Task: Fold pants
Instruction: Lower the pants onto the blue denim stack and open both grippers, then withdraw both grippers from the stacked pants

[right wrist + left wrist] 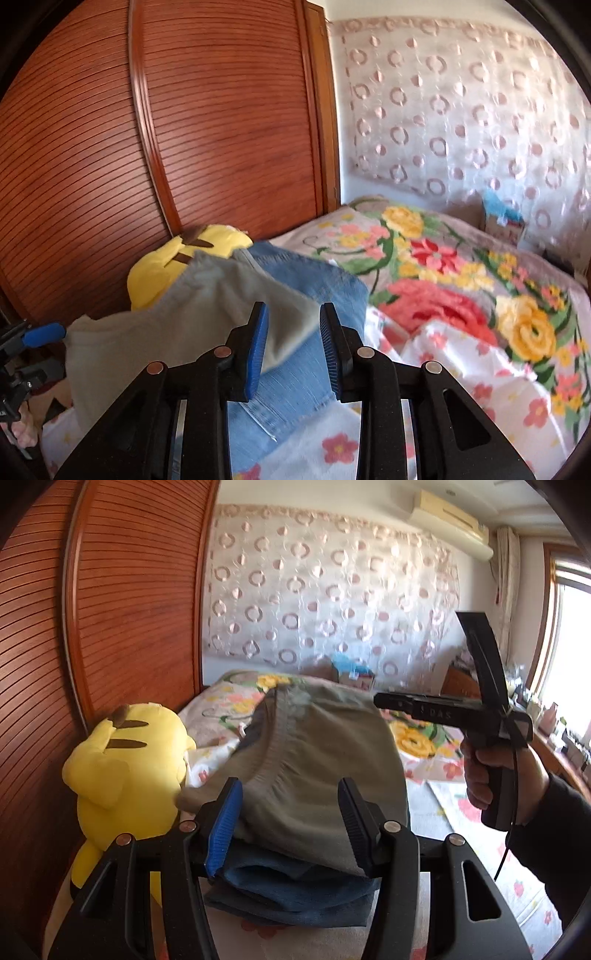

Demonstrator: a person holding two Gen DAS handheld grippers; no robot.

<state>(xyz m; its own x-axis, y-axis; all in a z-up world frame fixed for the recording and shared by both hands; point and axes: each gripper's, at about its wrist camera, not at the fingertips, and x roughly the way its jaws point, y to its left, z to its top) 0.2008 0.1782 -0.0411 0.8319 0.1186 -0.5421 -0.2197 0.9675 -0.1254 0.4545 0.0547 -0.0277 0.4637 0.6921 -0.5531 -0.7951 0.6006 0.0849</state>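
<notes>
Pants (317, 760) folded grey atop jeans (306, 354), partly hidden between both grippers' parted fingers

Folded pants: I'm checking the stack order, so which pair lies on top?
The grey-green pants with the elastic waistband lie on top; the blue jeans sit underneath.

Folded pants (317, 760) atop jeans (291, 897); plush toy (125, 768) left.

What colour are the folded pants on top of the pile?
Grey-green pants, lying on blue jeans; the left wrist view shows them best.
</notes>
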